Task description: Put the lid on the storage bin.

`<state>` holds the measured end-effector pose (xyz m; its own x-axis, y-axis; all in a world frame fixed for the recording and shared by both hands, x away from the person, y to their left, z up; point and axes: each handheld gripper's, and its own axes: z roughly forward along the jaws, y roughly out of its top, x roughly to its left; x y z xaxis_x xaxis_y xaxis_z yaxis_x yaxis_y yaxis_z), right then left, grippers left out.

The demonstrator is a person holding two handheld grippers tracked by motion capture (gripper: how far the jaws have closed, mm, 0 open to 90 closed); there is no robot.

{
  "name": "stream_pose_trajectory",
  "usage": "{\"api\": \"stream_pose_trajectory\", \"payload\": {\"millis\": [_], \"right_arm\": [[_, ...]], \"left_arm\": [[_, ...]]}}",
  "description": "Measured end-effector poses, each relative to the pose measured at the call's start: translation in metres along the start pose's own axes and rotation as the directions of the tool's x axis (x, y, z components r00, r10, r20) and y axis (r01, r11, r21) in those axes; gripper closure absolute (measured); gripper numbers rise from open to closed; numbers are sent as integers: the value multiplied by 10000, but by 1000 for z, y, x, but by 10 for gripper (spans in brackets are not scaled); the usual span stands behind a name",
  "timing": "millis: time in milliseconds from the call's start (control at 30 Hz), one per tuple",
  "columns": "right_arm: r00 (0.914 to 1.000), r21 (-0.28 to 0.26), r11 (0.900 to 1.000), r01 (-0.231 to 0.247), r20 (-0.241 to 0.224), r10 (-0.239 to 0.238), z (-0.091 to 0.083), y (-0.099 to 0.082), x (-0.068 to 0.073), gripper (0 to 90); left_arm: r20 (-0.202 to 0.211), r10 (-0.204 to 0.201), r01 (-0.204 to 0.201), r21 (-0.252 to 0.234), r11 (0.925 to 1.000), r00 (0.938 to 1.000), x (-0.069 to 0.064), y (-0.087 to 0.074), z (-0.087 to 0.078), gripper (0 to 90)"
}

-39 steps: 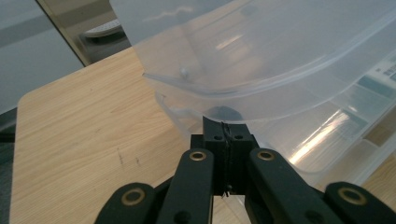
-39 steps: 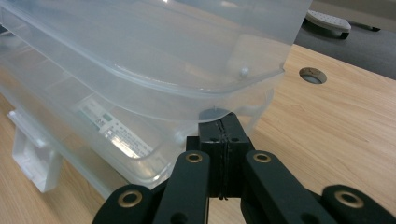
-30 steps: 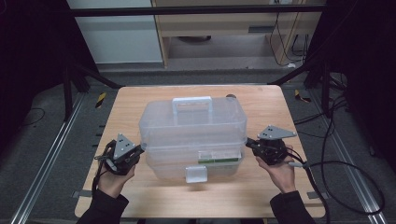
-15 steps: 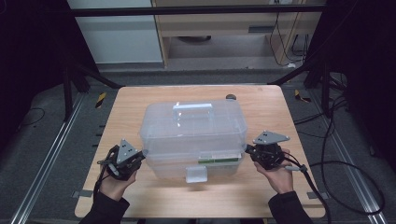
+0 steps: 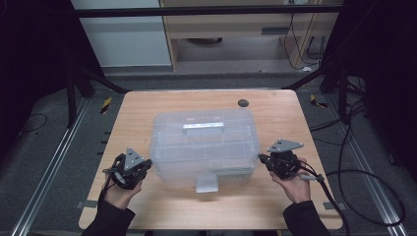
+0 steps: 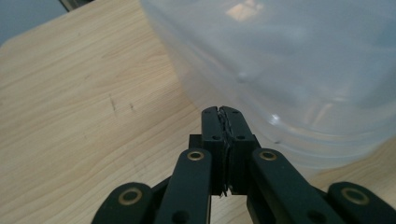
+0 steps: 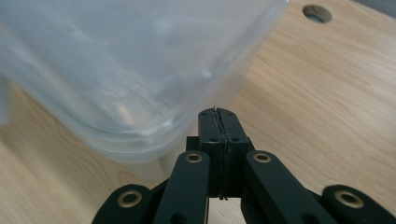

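Storage box mid-desk, latch flap facing me | left claw and right claw pressed together, empty, flanking its ends | I'd press inward evenly, keep it level.

A translucent, frosted-white plastic storage box with a paler white handle and a white front latch sits on a light wood-grain table marked by a dark round hole. Both the left gripper and the right gripper are black, topped with grey triangular plates. The person's sleeves are black.
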<state>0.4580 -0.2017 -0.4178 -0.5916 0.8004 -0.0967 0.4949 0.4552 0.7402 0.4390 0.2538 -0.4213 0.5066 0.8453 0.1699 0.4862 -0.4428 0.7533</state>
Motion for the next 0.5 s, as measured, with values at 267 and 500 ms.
{"api": "stream_pose_trajectory", "payload": {"millis": [267,500], "right_arm": [[9904,-430,9936,-1041,867,1075,-2,-17,-29,774],[9747,-738,9843,-1605,1454,1699,3,-35,-50,509]], "left_arm": [[-1153,-1113,1118,-20,9937,9871,34,-19,12,716],[-1726,-1926,1945,-60,9809,9660,57,-38,23,477]]}}
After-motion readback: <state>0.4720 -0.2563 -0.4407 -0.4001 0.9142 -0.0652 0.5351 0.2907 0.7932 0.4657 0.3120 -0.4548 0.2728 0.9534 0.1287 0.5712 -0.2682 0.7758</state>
